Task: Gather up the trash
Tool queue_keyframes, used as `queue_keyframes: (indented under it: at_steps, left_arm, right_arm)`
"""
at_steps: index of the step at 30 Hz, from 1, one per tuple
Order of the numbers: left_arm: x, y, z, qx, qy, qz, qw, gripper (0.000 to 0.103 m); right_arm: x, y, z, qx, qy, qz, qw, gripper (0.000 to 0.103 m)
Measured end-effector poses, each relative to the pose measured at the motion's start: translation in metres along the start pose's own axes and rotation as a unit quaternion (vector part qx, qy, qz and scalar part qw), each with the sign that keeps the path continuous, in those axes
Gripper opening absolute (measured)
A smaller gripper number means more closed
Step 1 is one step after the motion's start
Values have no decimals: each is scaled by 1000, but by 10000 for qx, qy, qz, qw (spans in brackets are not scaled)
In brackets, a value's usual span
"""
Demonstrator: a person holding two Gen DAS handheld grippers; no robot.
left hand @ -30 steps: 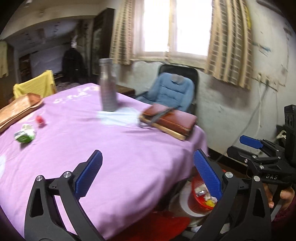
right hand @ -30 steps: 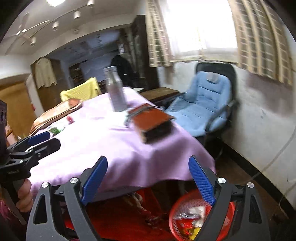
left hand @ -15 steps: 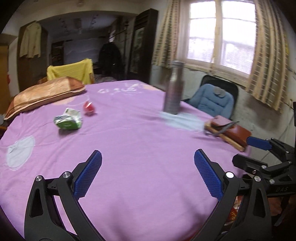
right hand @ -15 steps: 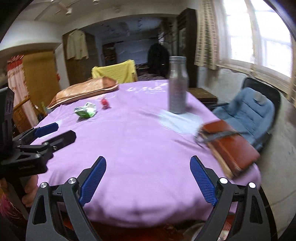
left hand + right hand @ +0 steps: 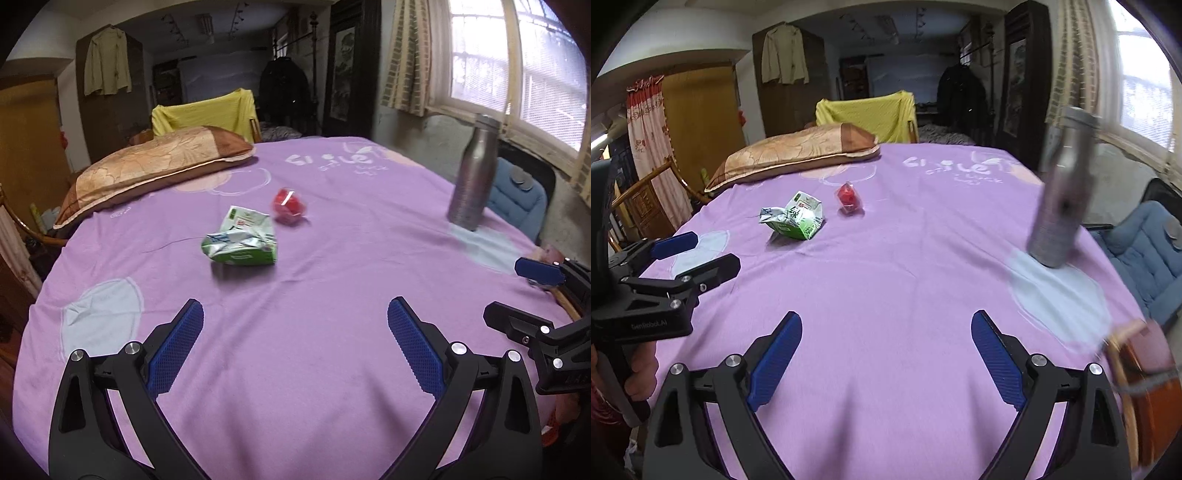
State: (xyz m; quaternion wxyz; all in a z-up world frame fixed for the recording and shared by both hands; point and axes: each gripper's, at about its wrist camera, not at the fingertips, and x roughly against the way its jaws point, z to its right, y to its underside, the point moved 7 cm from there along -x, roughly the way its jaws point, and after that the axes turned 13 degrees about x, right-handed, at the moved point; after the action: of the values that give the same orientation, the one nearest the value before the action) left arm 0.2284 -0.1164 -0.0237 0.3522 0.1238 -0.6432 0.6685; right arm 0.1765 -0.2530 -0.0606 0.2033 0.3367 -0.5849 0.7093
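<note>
A crushed green and white carton (image 5: 242,242) lies on the purple tablecloth (image 5: 314,332), with a small red wrapper (image 5: 289,206) just beyond it to the right. Both also show in the right wrist view, the carton (image 5: 794,221) and the red wrapper (image 5: 849,199). My left gripper (image 5: 295,321) is open and empty over the near part of the table, short of the carton. My right gripper (image 5: 886,332) is open and empty over the table's near middle. Each gripper shows at the edge of the other's view.
A tall steel bottle (image 5: 471,173) stands at the table's right side. A brown pillow (image 5: 155,166) lies at the far left. A brown book (image 5: 1145,387) lies at the near right edge. A blue chair (image 5: 1152,254) stands beside the table.
Both grippers have swung up and left from the red bin on the floor to face the table top. The carton and red wrapper have come into the middle of both views.
</note>
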Motion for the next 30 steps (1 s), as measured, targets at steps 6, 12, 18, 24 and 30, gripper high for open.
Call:
queue_keyframes:
  at_steps: [6, 12, 18, 24, 30]
  left_arm:
    - [-36, -17, -15, 147, -119, -265, 9995, 96]
    - [-71, -31, -29, 324, -228, -422, 9983, 96]
    - [-98, -32, -56, 848, -111, -657, 9942, 96]
    - [-123, -37, -53, 976, 48, -836, 9917, 96]
    - [-156, -47, -59, 1109, -195, -975, 9888, 96]
  right_arm:
    - [-45, -35, -7, 201, -152, -111, 9996, 91]
    - [-95, -60, 0, 171, -130, -300, 9993, 92]
    - [-119, -55, 18, -223, -52, -320, 9992, 92]
    - [-128, -49, 32, -425, -106, -416, 9982, 95]
    - [-131, -47, 36, -549, -184, -460, 9973, 96]
